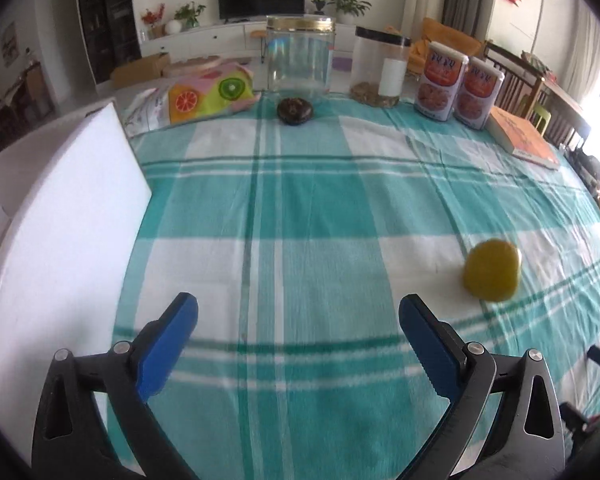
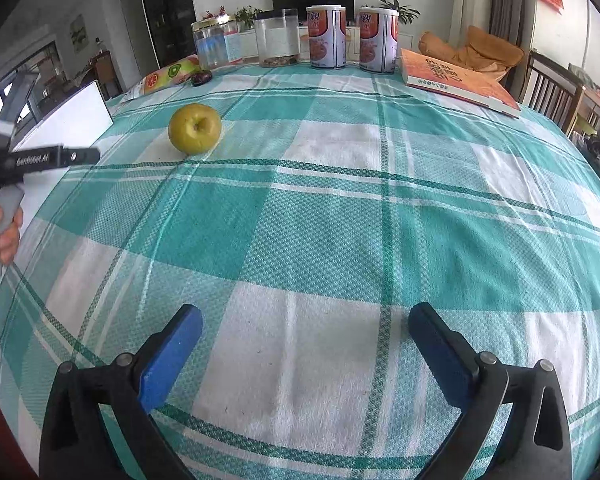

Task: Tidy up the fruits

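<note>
So far we have organized nothing: the apple (image 2: 195, 128) sits loose on the bench (image 2: 320, 220), while our left gripper (image 1: 298, 312) and right gripper (image 2: 305, 322) hold their fingers spread and empty.

Yellow-green apple (image 2: 195, 128) sits on the checked tablecloth (image 2: 340, 220), stem dimple tilted toward the right-wrist camera. Free-standing, near the white box (image 2: 66, 118), nothing touching it.
</note>
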{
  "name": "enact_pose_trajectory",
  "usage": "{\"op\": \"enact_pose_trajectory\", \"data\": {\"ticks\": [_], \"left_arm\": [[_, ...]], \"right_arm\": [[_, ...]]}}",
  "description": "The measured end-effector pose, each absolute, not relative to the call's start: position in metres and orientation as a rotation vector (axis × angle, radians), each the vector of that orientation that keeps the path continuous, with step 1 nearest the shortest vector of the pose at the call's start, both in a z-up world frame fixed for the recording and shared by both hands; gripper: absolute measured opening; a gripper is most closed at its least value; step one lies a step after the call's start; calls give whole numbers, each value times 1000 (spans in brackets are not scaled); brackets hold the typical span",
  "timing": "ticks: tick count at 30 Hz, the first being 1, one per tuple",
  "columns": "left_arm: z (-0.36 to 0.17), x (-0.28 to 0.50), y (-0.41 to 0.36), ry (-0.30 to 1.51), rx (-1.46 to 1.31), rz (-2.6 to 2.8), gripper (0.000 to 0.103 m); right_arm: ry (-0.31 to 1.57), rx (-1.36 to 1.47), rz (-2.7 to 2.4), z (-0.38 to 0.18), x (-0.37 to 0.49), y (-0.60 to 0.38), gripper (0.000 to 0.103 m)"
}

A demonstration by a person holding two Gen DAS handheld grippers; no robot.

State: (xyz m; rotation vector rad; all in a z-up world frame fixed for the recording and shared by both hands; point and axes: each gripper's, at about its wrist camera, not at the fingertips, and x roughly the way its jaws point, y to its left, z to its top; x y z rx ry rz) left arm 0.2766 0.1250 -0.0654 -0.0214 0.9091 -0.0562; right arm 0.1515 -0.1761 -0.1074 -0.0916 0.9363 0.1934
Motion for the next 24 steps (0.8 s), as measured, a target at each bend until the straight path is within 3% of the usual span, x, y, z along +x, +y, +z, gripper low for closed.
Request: {"op": "enact_pose_trajectory", "data": {"ticks": [11,14,15,16,24], "left_arm": [[-78,451,121,867,-112,64,93],[-85,470,115,876,-104,44,84],[-88,474,114,881,-97,38,73],[-91,475,112,894,-86,33,47],[-72,399,120,888,-58,-3,43]], "right_arm": [[938,-99,191,-107,151,-176,103],[937,-95,193,-106,151,-177,103],[936,-94,193,-106,151,-177,103],[936,-94,193,-106,151,-177,103],[937,-94,193,-106,151,-177,103]]}}
